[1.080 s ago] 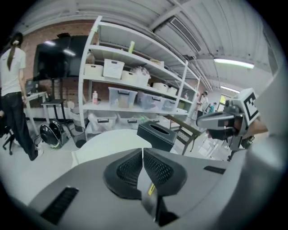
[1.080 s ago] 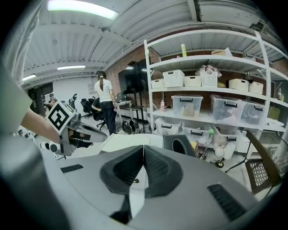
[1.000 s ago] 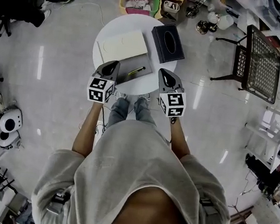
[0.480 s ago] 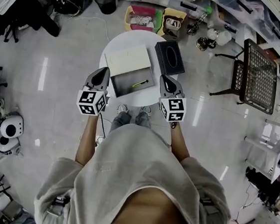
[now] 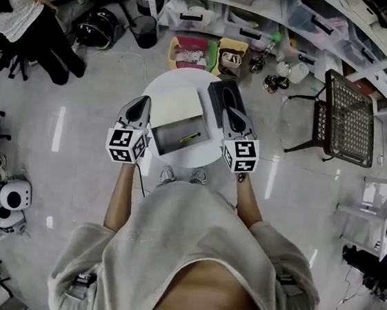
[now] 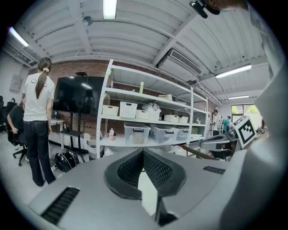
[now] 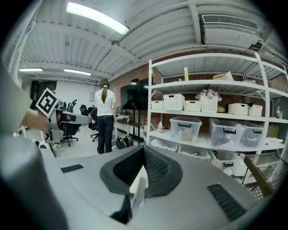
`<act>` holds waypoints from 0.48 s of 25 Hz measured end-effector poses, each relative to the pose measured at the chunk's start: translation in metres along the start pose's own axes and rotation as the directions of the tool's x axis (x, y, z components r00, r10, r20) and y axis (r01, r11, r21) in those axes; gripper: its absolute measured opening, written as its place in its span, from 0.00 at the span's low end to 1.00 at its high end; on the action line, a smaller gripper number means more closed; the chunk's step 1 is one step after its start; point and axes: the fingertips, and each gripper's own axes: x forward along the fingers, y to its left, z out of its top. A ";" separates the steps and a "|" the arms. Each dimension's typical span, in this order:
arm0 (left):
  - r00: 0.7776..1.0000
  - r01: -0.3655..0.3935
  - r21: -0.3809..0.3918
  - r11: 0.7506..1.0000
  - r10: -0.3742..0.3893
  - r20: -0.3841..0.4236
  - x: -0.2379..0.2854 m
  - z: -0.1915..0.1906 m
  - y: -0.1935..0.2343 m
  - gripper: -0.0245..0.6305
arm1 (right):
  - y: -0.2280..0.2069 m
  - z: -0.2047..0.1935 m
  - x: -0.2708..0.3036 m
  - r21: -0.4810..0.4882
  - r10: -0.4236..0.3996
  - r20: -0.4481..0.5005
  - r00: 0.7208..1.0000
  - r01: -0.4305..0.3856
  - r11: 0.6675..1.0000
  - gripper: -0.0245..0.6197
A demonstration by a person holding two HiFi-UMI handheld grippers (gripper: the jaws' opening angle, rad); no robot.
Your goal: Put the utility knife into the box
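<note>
Yellow slim utility knife (image 5: 189, 137) | inside grey rectangular box (image 5: 167, 139) | round table (image 5: 196, 159)

The utility knife (image 5: 190, 137) is yellow-green, the box (image 5: 167, 143) dark grey, the table (image 5: 187, 158) white. The left gripper (image 5: 144, 102) and right gripper (image 5: 230, 113) are grey (their cubes patterned in black-and-white squares).

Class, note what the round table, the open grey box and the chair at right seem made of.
The round table: smooth white top, perhaps laminate. The open grey box: matt, likely cardboard, unsure. The chair: dark metal, see-through mesh panel.
</note>
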 end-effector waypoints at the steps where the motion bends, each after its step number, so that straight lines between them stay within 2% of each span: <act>1: 1.000 0.000 0.002 1.000 0.000 0.007 0.001 0.004 0.000 0.07 | -0.003 0.005 0.000 -0.005 -0.004 0.009 1.000 0.004 1.000 0.09; 12: 0.999 0.002 0.033 0.999 -0.004 0.054 0.012 0.031 -0.001 0.07 | -0.025 0.034 0.004 -0.025 -0.038 0.069 0.997 0.040 0.999 0.09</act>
